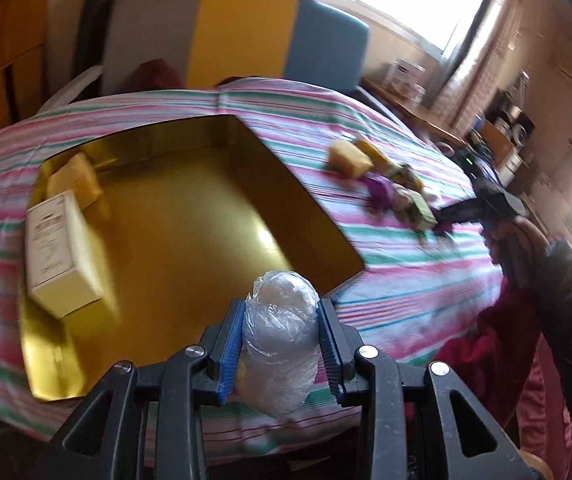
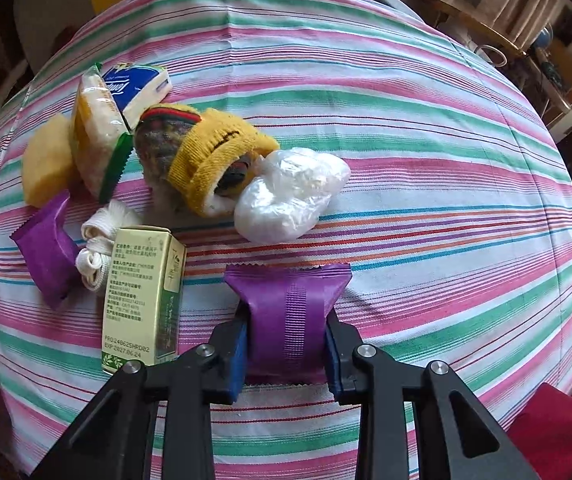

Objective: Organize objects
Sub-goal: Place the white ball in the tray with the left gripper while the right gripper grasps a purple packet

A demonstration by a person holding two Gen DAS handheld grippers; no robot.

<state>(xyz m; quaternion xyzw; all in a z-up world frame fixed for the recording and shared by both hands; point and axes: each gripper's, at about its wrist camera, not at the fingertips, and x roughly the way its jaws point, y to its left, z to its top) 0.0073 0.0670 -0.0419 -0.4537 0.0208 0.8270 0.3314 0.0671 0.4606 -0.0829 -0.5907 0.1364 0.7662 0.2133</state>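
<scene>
Your left claw (image 1: 279,340) grips a clear-plastic-wrapped white bundle (image 1: 281,340) between its blue pads, just over the near rim of the shallow gold metal tin (image 1: 189,224). Inside the tin, a white rectangular carton (image 1: 61,252) and a yellow sponge block (image 1: 75,180) lie along the left wall. Your right claw (image 2: 286,340) pinches a purple foil snack packet (image 2: 288,312) above the striped cloth on the bench (image 2: 406,120), beside a pale green printed box (image 2: 141,296), a yellow knitted sock bundle (image 2: 205,160) and a second plastic-wrapped bundle (image 2: 290,192).
</scene>
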